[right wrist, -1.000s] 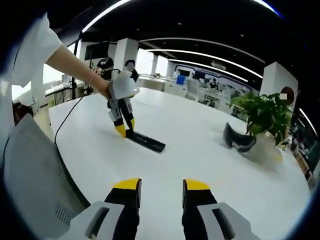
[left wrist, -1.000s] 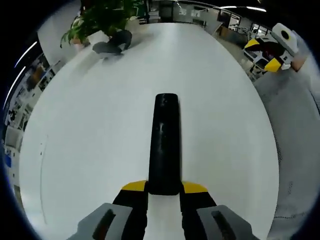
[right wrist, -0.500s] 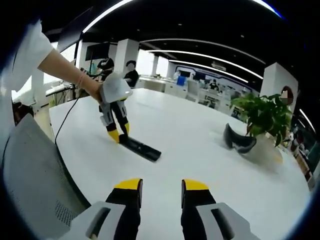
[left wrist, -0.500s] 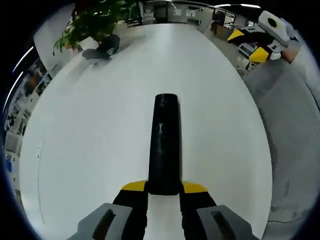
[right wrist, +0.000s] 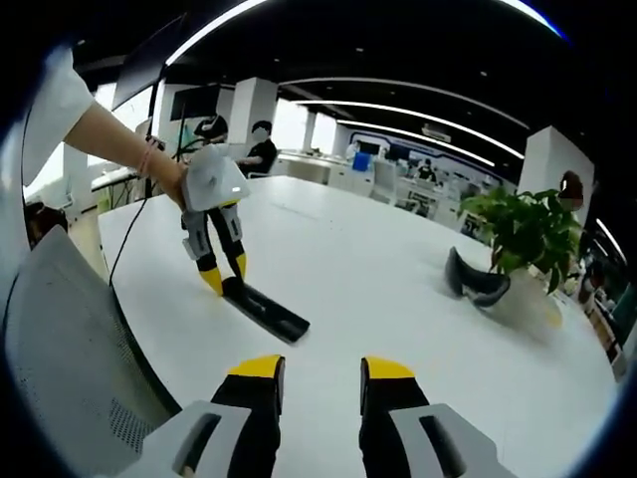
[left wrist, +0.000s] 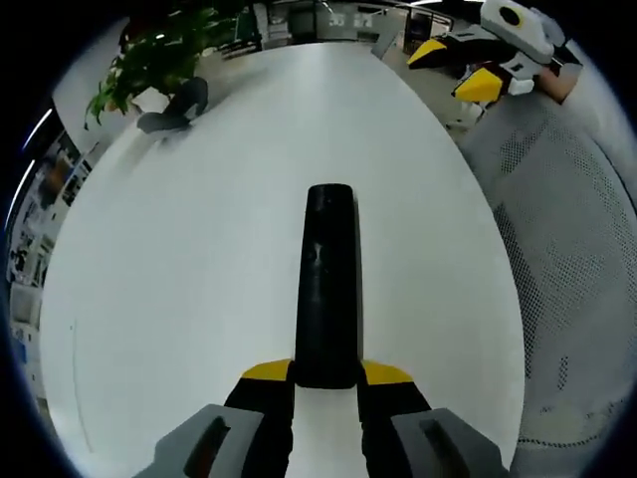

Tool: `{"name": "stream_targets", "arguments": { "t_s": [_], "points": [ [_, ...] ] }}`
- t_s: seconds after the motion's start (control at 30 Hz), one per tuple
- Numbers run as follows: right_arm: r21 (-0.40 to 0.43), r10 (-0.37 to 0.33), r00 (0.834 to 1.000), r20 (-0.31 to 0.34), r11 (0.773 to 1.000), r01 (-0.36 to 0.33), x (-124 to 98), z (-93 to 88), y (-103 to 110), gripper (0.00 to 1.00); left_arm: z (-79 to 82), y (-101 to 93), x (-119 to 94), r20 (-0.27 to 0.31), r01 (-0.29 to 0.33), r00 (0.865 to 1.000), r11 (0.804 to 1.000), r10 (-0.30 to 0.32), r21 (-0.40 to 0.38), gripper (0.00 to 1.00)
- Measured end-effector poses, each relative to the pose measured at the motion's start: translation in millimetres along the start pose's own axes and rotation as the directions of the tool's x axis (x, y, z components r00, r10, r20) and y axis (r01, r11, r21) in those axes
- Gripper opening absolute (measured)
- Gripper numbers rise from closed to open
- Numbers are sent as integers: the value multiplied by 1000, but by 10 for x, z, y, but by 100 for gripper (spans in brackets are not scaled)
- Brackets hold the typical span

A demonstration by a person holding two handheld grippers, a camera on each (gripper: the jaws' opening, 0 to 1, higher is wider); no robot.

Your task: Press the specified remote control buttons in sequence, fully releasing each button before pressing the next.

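A long black remote point(left wrist: 326, 289) runs straight away from my left gripper point(left wrist: 326, 374), whose yellow-tipped jaws are shut on its near end. In the right gripper view the same remote point(right wrist: 265, 311) lies low over the white table point(right wrist: 378, 269), and a person's hand holds the left gripper point(right wrist: 224, 283) at the remote's left end. My right gripper point(right wrist: 320, 370) stands open at the table's near edge with nothing between its jaws. It also hangs in the air at the upper right of the left gripper view, as the right gripper point(left wrist: 468, 70).
A potted plant point(right wrist: 526, 231) and a dark curved headset point(right wrist: 475, 280) sit at the table's far side; they are the plant point(left wrist: 144, 70) and headset point(left wrist: 175, 106) in the left gripper view. A grey mesh chair back point(left wrist: 572, 259) stands beside the table edge, seen again as the chair point(right wrist: 70, 349).
The left gripper has carried the remote left and nearer to the table's edge in the right gripper view. The left gripper view has turned. The right gripper stays open.
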State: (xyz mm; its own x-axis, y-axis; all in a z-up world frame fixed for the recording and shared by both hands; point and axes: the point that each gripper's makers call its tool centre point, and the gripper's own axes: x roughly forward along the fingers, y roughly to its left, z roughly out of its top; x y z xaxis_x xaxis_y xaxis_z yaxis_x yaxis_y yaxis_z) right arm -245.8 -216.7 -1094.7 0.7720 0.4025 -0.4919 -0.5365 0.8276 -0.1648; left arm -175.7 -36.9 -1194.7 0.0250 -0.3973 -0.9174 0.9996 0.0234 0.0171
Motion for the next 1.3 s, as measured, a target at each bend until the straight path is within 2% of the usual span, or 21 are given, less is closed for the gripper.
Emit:
{"name": "stream_targets", "arguments": {
  "t_s": [0.67,0.9,1.3],
  "points": [
    [-13,11,1000,-3,1000,-11,2,-3,25,24,56,-457,20,-12,15,1000,999,-15,46,24],
    [-18,15,1000,-5,1000,-15,2,-5,37,23,68,-589,20,-32,13,999,996,-11,86,24],
    [-21,29,1000,-11,999,-29,6,-15,66,21,72,-755,22,-24,32,999,996,-30,87,24]
  ]
}}
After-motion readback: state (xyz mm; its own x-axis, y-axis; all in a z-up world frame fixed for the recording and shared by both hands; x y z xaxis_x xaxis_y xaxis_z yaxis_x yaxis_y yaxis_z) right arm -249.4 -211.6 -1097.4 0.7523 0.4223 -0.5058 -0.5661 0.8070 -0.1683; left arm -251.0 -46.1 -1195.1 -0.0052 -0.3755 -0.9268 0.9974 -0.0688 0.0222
